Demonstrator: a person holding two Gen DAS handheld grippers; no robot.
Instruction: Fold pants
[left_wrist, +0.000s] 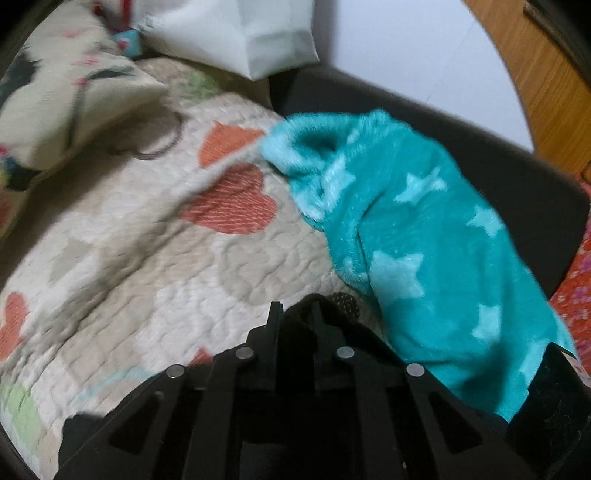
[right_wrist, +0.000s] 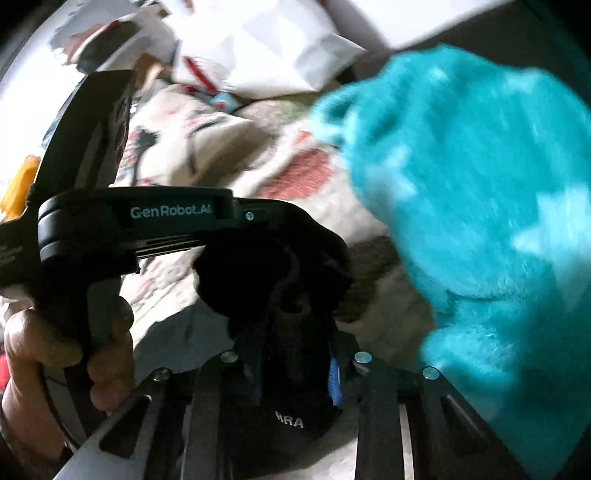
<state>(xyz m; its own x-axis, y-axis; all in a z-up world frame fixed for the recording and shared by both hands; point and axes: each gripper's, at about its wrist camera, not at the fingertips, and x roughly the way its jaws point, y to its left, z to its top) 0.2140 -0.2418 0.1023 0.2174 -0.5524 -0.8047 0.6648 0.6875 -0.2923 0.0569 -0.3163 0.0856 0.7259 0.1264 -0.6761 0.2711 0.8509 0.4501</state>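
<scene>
The pants are black fabric, bunched up. In the left wrist view my left gripper (left_wrist: 295, 314) is shut on a fold of the black pants (left_wrist: 345, 306) just above the quilt. In the right wrist view my right gripper (right_wrist: 291, 332) is shut on another bunch of the black pants (right_wrist: 273, 273), which hides its fingertips. The left gripper's body (right_wrist: 129, 218), held by a hand, shows close on the left there. Both views are blurred by motion.
A quilt with orange hearts (left_wrist: 147, 240) covers the bed. A teal fleece garment with pale stars (left_wrist: 424, 240) lies at the right, also in the right wrist view (right_wrist: 480, 203). A patterned pillow (left_wrist: 62, 96) and a white bag (left_wrist: 240, 33) lie at the back.
</scene>
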